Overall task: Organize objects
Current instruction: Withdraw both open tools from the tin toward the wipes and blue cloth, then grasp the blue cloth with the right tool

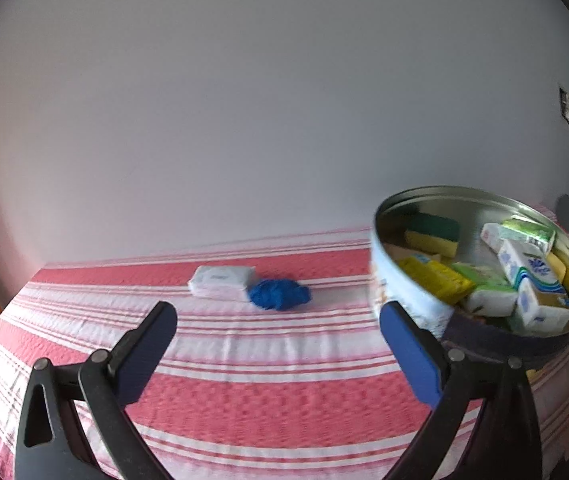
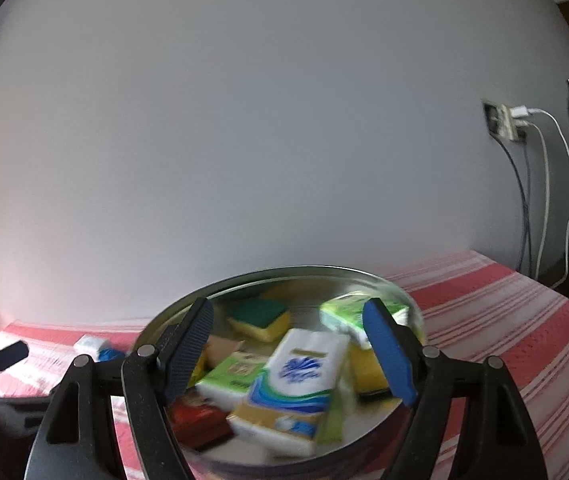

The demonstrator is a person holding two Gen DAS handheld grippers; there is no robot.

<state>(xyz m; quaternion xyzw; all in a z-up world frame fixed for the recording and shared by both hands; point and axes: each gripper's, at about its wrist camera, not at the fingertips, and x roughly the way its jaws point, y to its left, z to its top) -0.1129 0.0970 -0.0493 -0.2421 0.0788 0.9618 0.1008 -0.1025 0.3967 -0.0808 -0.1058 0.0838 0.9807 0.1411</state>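
The round metal tin (image 2: 284, 360) sits right in front of your right gripper (image 2: 288, 354), its rim showing between and beyond the two spread fingers (image 2: 390, 354), which pinch nothing; whether they touch the tin you cannot tell from this blurred view. Inside the tin lie a green-and-yellow sponge (image 2: 260, 318) toward the far side, a white tissue pack with a blue print (image 2: 304, 364) in the middle between your fingers, a green tissue pack (image 2: 232, 376) to its left, another green pack (image 2: 348, 312) behind your right finger, and something red (image 2: 196, 420) low by your left finger. From your left gripper (image 1: 280, 344), the same tin (image 1: 404, 292) stands just beyond the right finger (image 1: 412, 354), tilted so its open side faces you, with the packs (image 1: 524, 272) heaped inside. That gripper's fingers are also wide apart and hold nothing, poised above the red-and-white striped cloth (image 1: 264, 392). Farther ahead, between those fingers, a white wrapped pack (image 1: 220, 280) lies flat on the cloth with a crumpled blue thing (image 1: 278, 294) touching its right end. Nothing stands between the left fingers and that pair. A plain wall (image 1: 264, 100) rises behind the cloth, and far right of your right fingers a wall socket (image 2: 504, 120) carries plugs with cables (image 2: 544, 200) hanging down.
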